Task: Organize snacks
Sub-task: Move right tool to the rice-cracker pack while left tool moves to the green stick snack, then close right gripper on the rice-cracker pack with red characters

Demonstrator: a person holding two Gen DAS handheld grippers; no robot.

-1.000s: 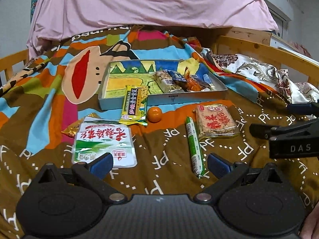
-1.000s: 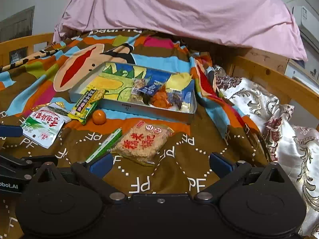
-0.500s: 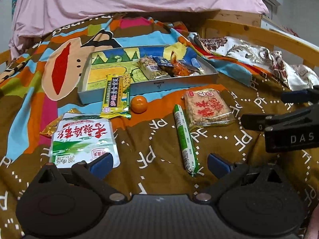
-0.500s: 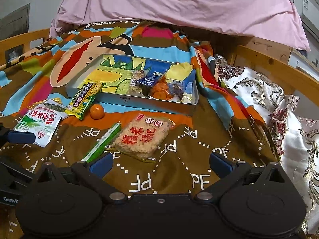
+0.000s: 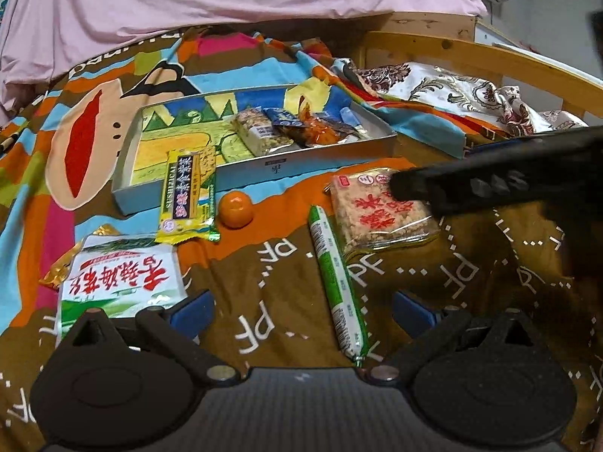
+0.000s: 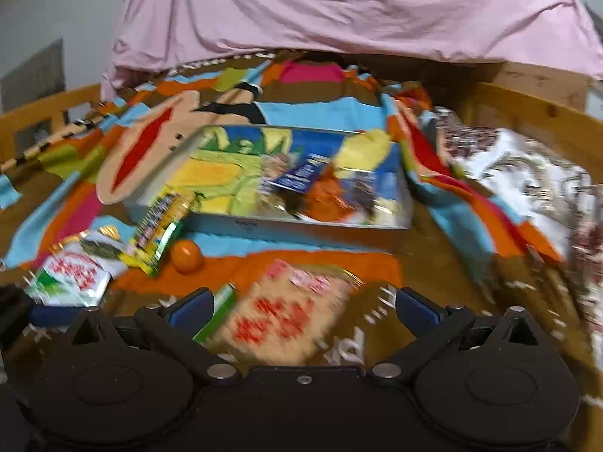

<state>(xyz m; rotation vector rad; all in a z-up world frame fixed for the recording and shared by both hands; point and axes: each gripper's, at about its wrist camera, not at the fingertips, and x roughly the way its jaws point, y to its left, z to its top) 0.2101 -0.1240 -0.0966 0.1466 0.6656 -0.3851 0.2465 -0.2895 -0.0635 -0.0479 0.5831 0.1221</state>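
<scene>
A shallow grey tray (image 5: 324, 158) with a colourful liner lies on the bedspread and holds several wrapped snacks (image 5: 294, 130). In front of it lie a yellow snack bar (image 5: 188, 196) leaning on the rim, a small orange (image 5: 235, 209), a green sausage stick (image 5: 337, 282), a rice cracker pack (image 5: 380, 211) and a white-green pouch (image 5: 120, 275). My left gripper (image 5: 301, 309) is open above the sausage stick. My right gripper (image 6: 301, 310) is open, low over the rice cracker pack (image 6: 286, 312); it shows blurred in the left wrist view (image 5: 490, 184).
A pink sheet (image 5: 226, 11) hangs behind the tray. A wooden bed rail (image 5: 471, 56) and a patterned white cloth (image 5: 471, 90) lie to the right. A gold wrapper (image 5: 60, 267) peeks from under the pouch.
Both grippers have moved forward and lower toward the snacks. The right gripper swung left over the rice cracker pack, blurring its view.
</scene>
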